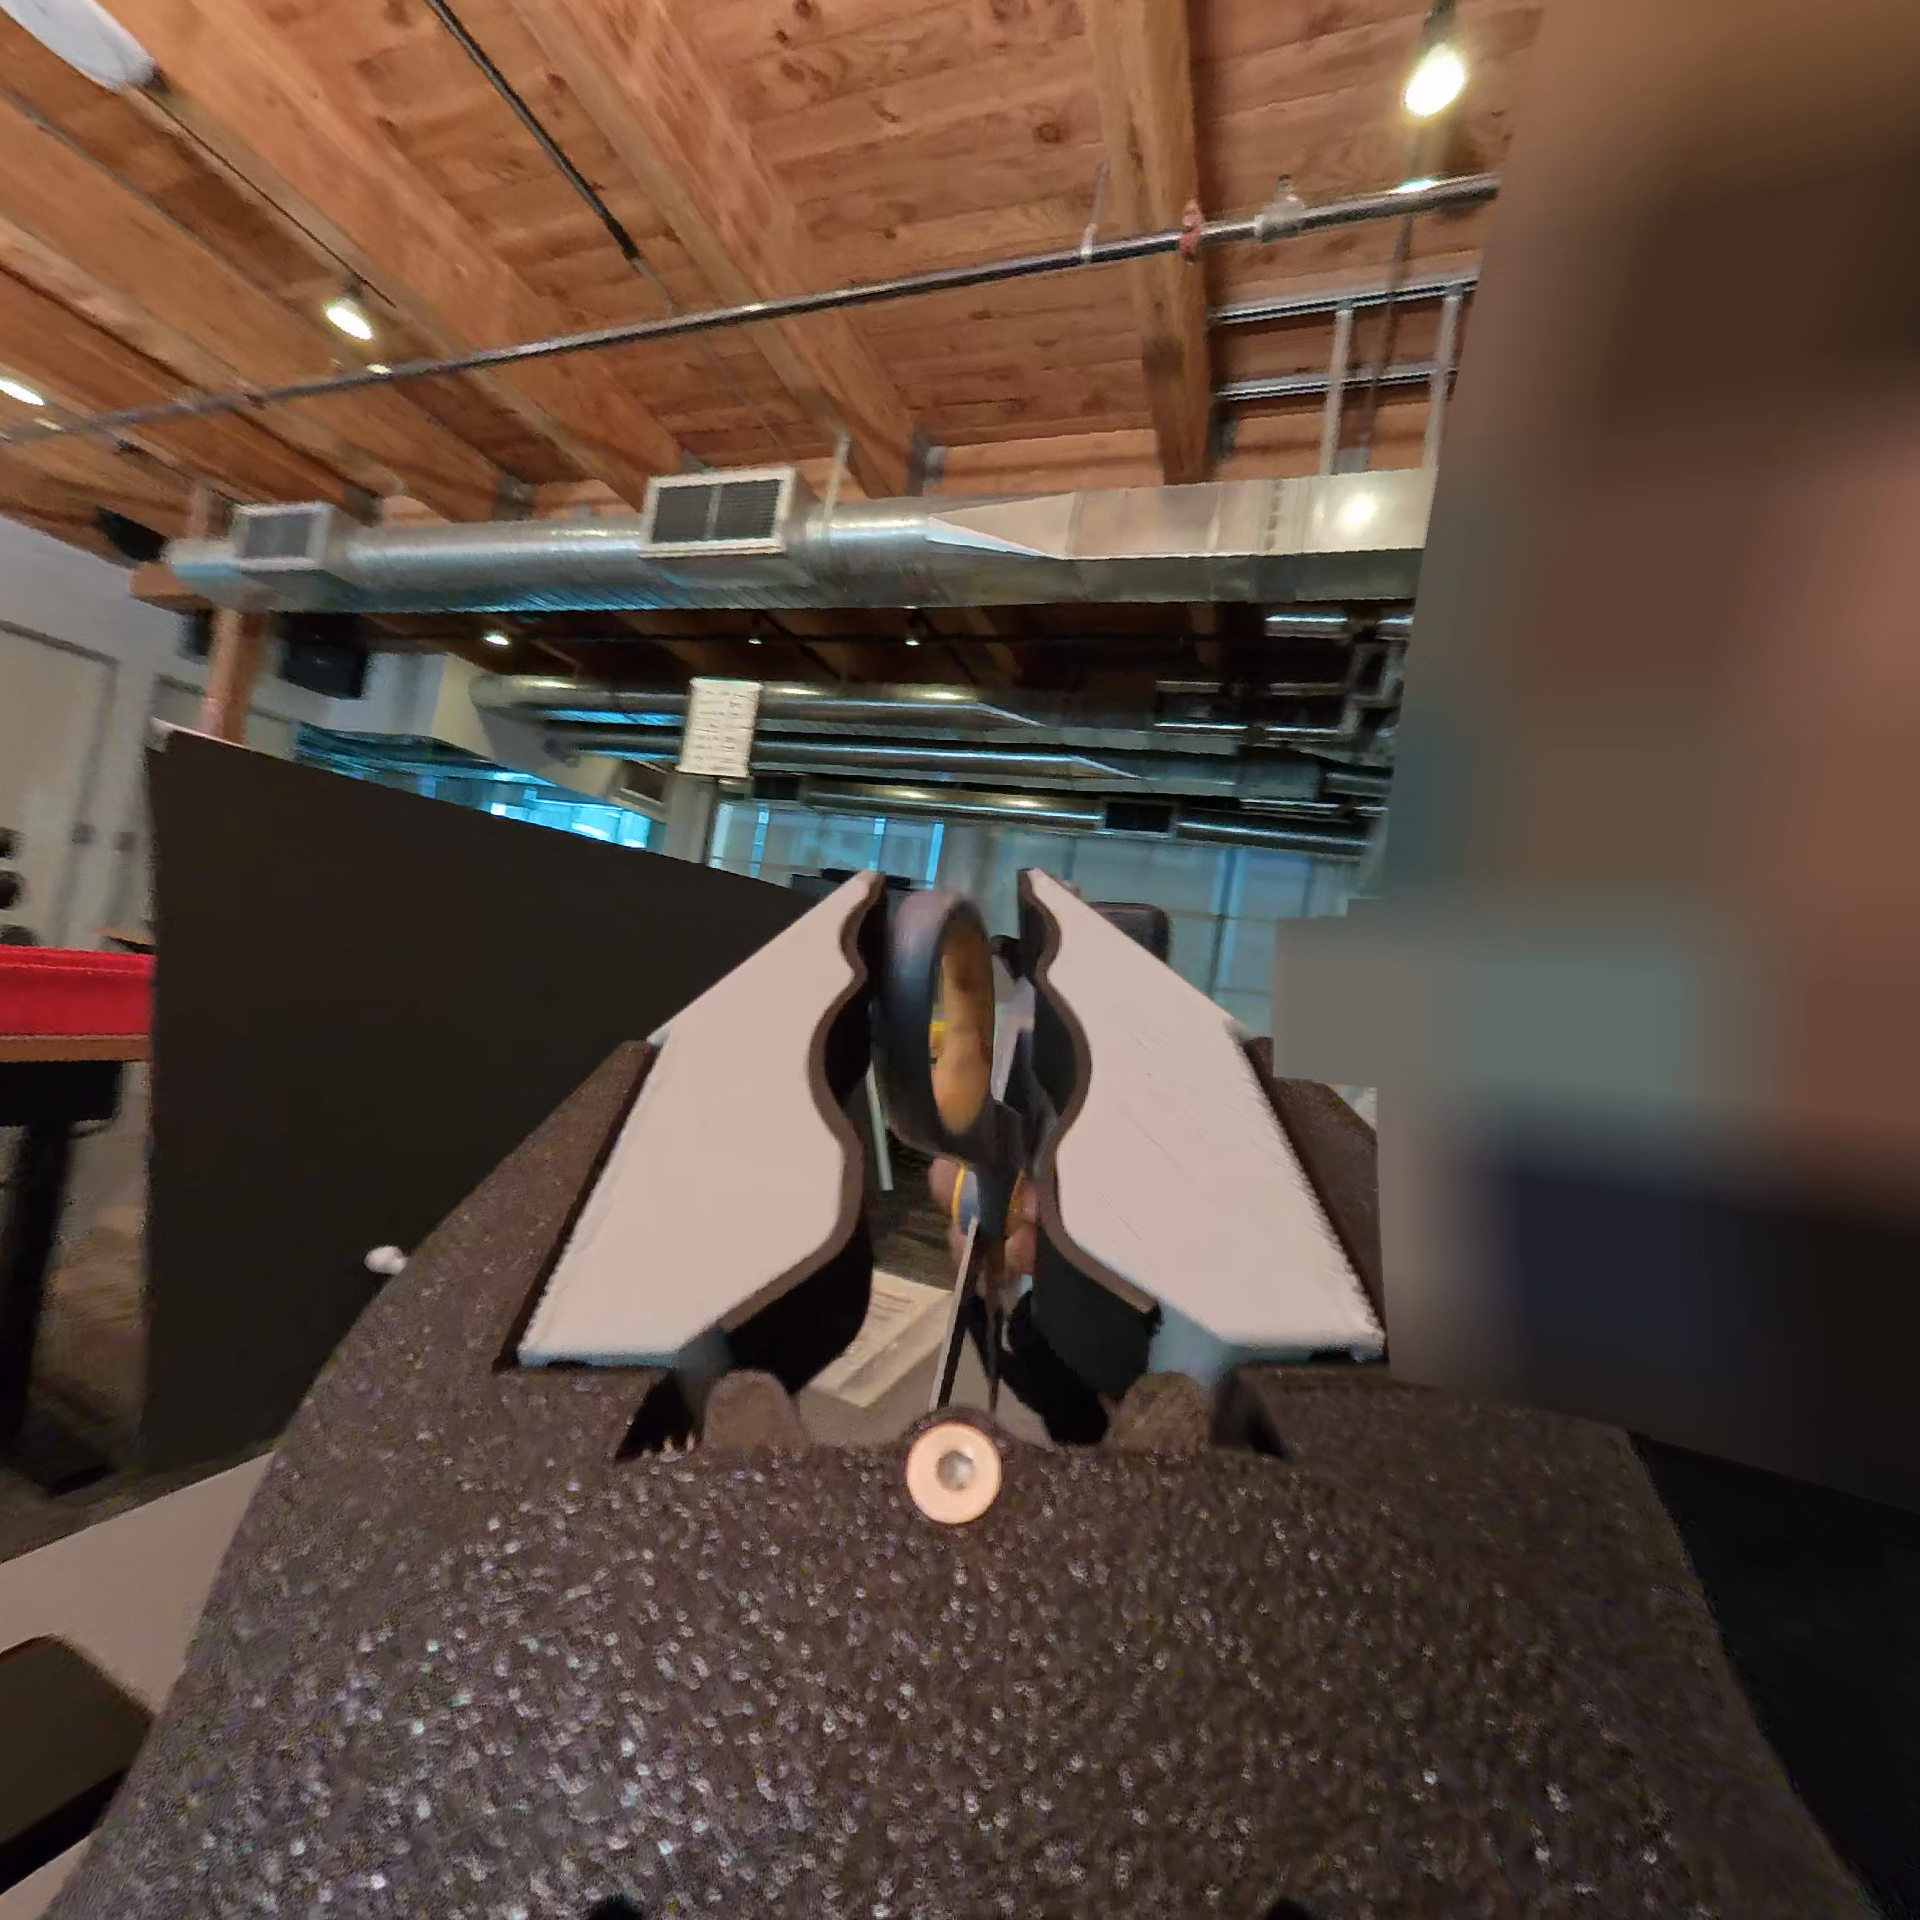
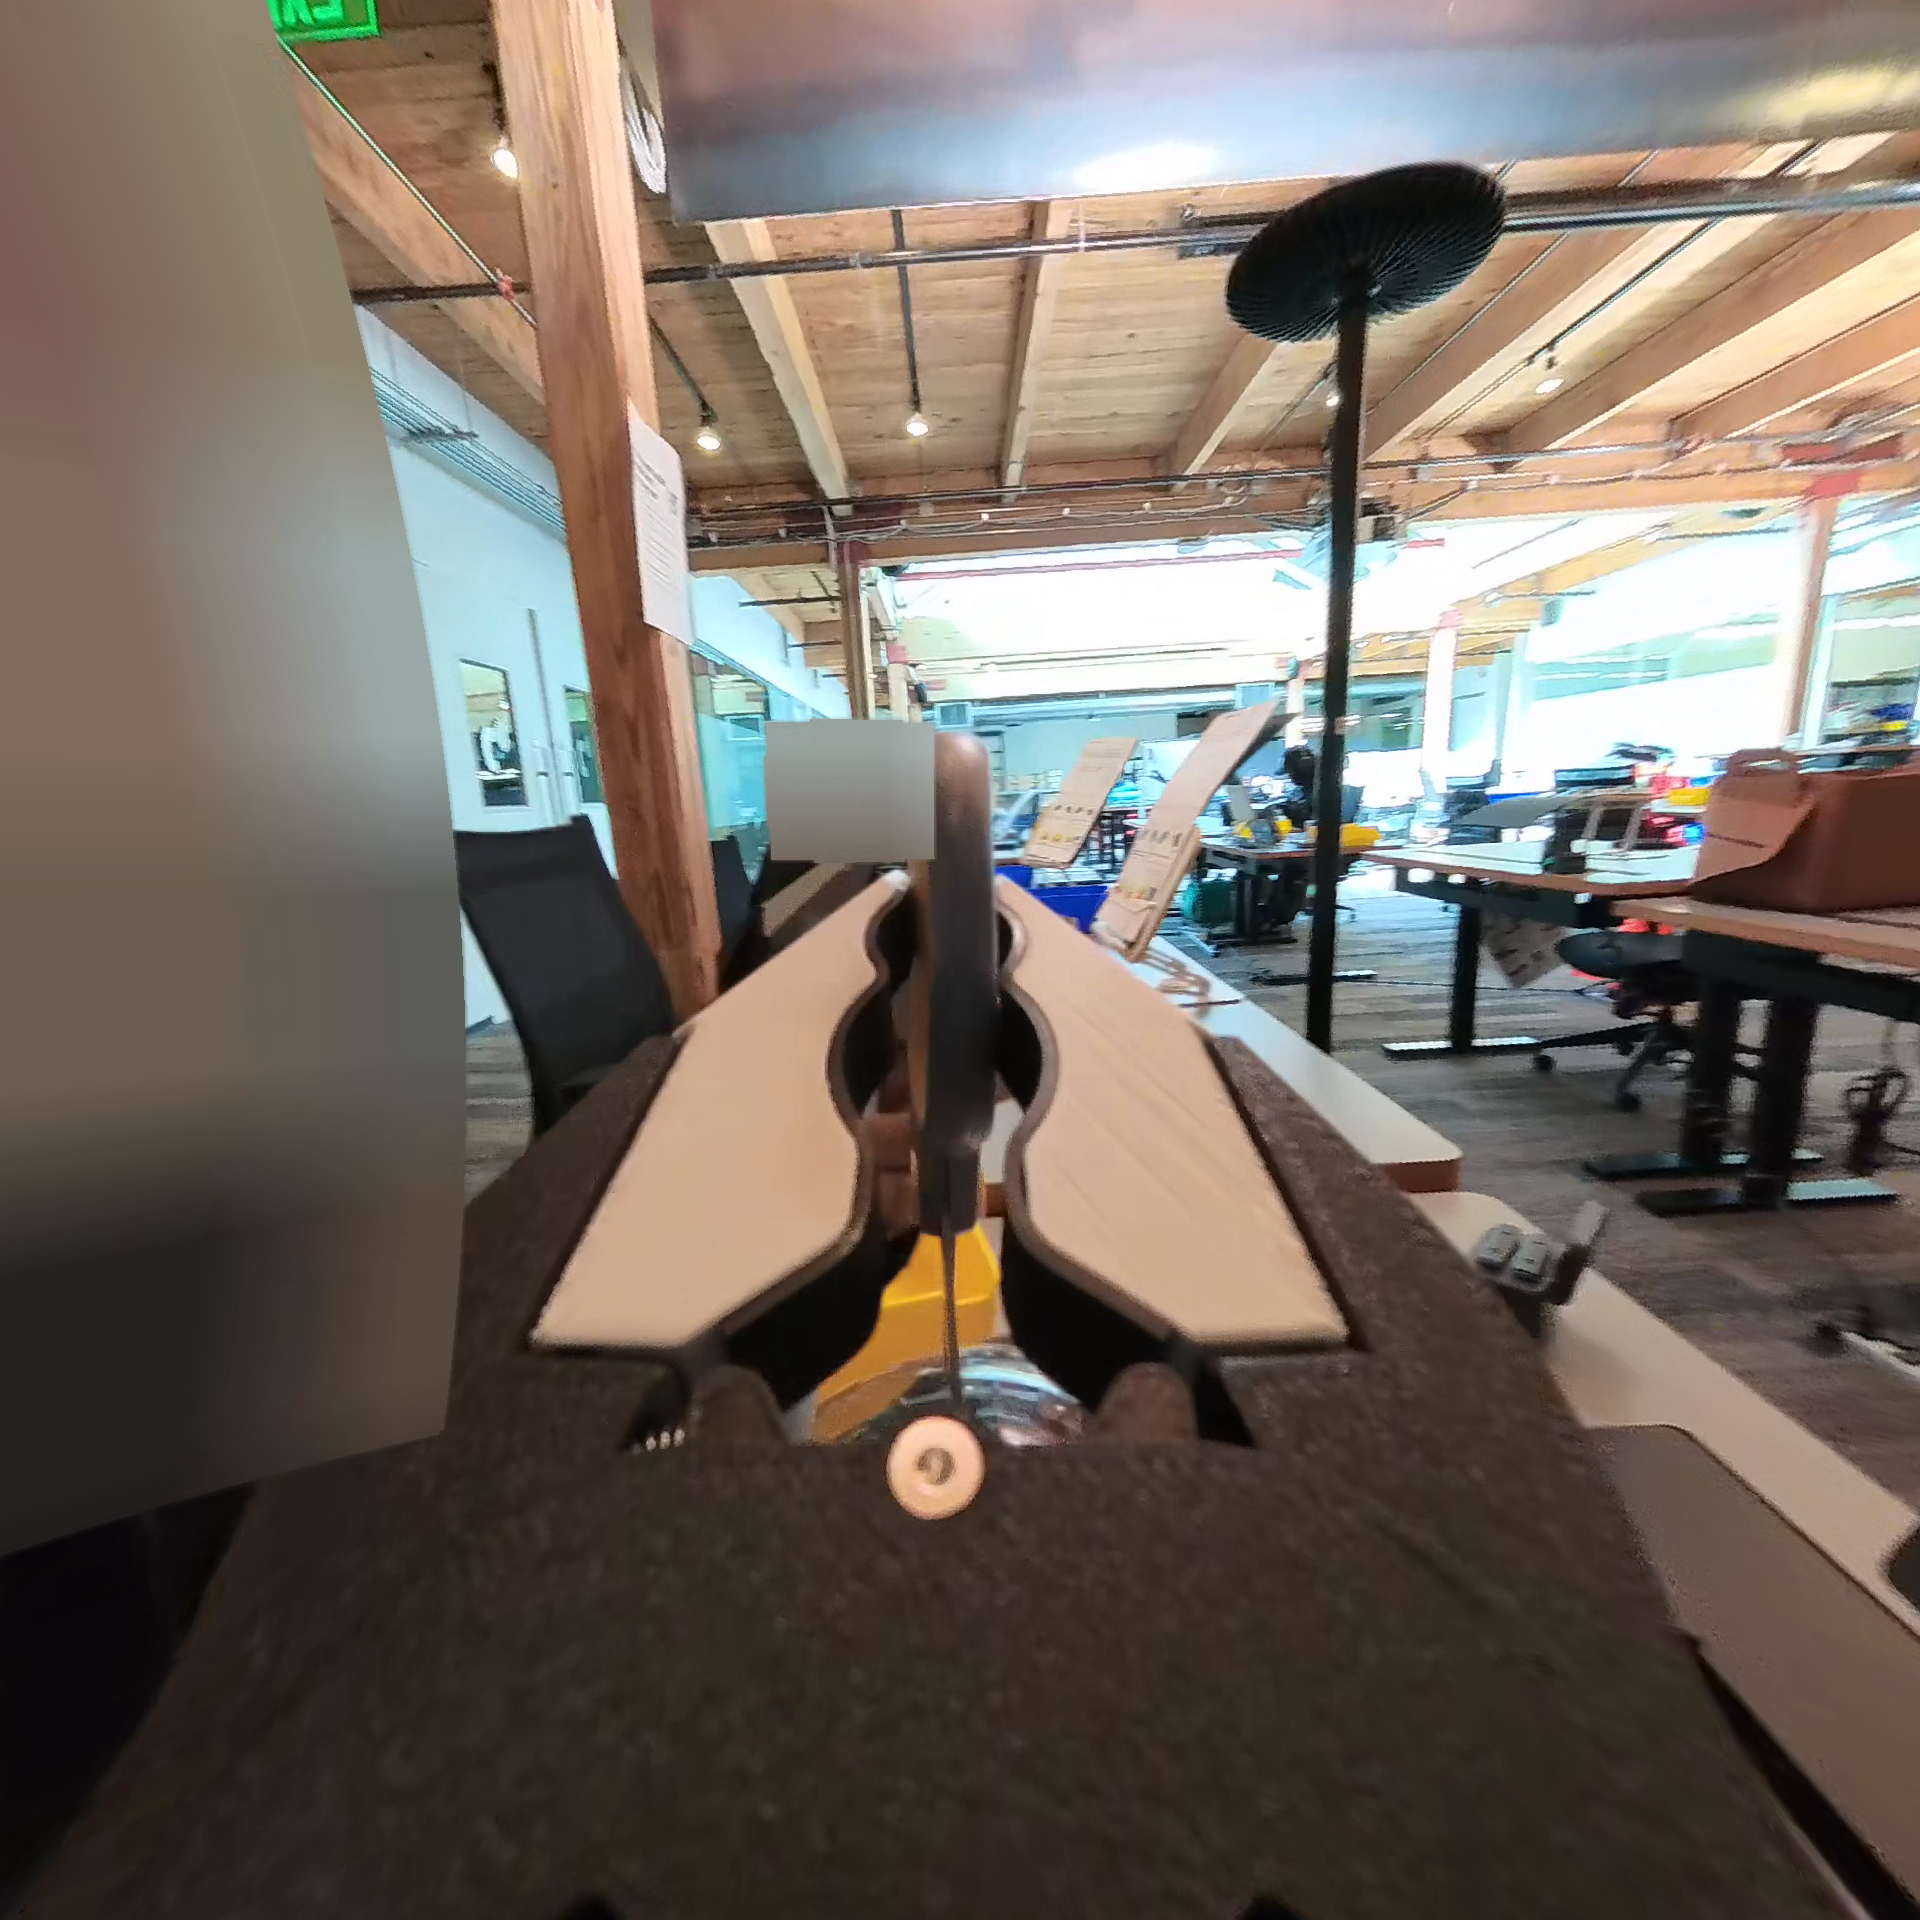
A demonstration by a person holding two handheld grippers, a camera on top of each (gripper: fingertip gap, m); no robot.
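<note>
My left gripper (image 1: 951, 894) points up and is shut on a black scissors handle loop (image 1: 909, 1029) with a yellow inner lining. A thin blade (image 1: 961, 1309) runs back towards the camera. My right gripper (image 2: 951, 894) also points up and is shut on a black scissors handle (image 2: 961, 987) seen edge-on, with a thin blade (image 2: 949, 1309) running back below it. I cannot tell whether both handles belong to one pair. Below the right fingers show a yellow object (image 2: 914, 1320) and something clear (image 2: 1003, 1392).
A black panel (image 1: 416, 1039) stands left of the left gripper, with a red bin (image 1: 73, 987) beyond it. In the right wrist view are a wooden post (image 2: 613, 520), a black chair (image 2: 561, 966), a floor lamp (image 2: 1340, 623), desks (image 2: 1558, 873) and a cardboard box (image 2: 1818, 831).
</note>
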